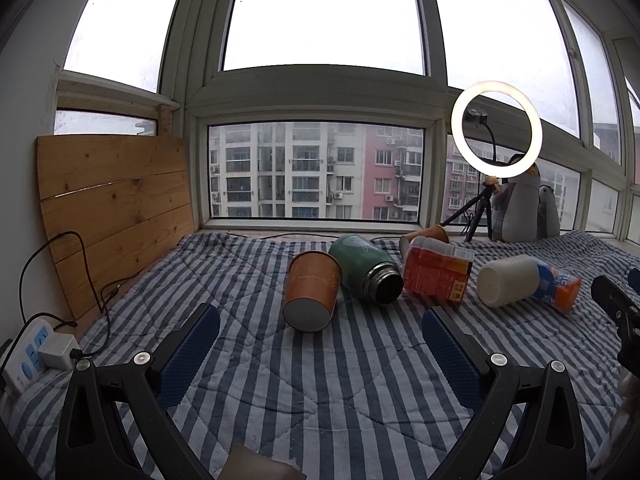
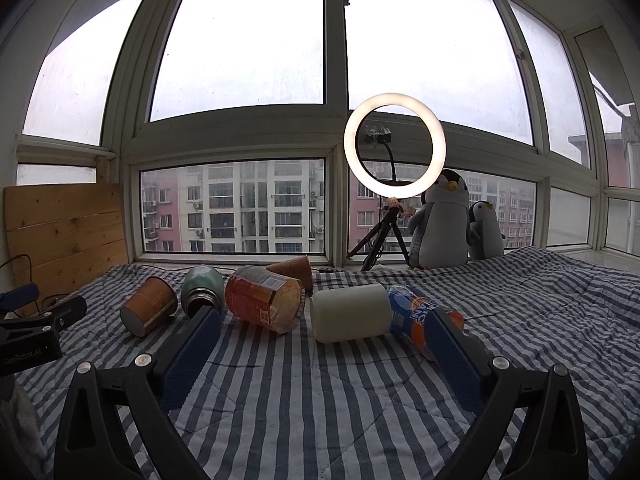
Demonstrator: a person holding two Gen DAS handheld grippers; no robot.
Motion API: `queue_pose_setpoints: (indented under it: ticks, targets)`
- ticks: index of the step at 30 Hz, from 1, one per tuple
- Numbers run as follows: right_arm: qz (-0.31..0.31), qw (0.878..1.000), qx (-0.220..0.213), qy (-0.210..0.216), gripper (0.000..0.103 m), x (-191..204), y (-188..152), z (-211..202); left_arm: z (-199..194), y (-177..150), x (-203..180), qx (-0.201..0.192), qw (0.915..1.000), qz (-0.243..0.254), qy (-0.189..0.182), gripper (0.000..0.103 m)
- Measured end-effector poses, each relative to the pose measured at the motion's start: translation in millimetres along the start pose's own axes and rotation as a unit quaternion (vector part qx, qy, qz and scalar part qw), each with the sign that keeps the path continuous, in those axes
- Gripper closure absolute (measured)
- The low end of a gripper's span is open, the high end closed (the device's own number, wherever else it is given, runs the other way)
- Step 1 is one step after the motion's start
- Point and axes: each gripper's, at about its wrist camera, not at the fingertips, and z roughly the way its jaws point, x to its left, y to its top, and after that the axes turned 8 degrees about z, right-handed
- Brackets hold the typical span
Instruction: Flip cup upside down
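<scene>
An orange paper cup lies on its side on the striped blanket, base toward me; it also shows in the right wrist view. A second orange cup lies behind the containers, also seen in the right wrist view. A white cup lies on its side at right, also in the right wrist view. My left gripper is open and empty, just short of the orange cup. My right gripper is open and empty, in front of the white cup.
A green flask, an orange-labelled jar and a blue-orange bottle lie between the cups. A ring light on a tripod and two penguin plush toys stand by the window. A wooden board and a power strip are at left.
</scene>
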Motion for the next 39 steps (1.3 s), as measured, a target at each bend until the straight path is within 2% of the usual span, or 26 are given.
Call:
queue_pose_setpoints:
  ticks: [8,14,16,20,22,24,26,31,36,39]
  targets:
    - [0.012,0.998,0.054,0.035,0.003,-4,3,16,23,25,5,0.036,0.9991,0.022,-0.007,0.001]
    - [0.040,0.994,0.074,0.068,0.003,-22,12,9,65,72,6,0.105,0.9935,0.014,-0.043,0.001]
    - [0.045,0.993,0.079,0.075,0.003,-29,15,4,85,86,5,0.121,0.9917,0.008,-0.042,0.001]
    - [0.042,0.993,0.078,0.082,0.003,-44,20,-9,138,112,-4,0.176,0.9822,0.003,-0.065,0.001]
    - [0.041,0.993,0.077,0.082,0.003,-52,21,-15,167,123,-4,0.200,0.9767,-0.024,-0.075,0.001]
    - [0.048,0.992,0.083,0.083,0.003,-63,23,-19,198,127,-3,0.232,0.9659,-0.057,-0.099,0.001]
    - [0.049,0.991,0.091,0.085,0.003,-72,24,-21,225,129,-3,0.250,0.9604,-0.070,-0.101,0.002]
    - [0.048,0.991,0.094,0.087,0.003,-82,24,-20,289,127,-1,0.284,0.9508,-0.084,-0.091,0.015]
    - [0.050,0.990,0.093,0.090,0.003,-85,22,-15,346,111,9,0.323,0.9333,-0.124,-0.096,0.034]
    - [0.047,0.991,0.091,0.089,0.003,-84,19,-11,368,108,12,0.327,0.9313,-0.130,-0.095,0.038]
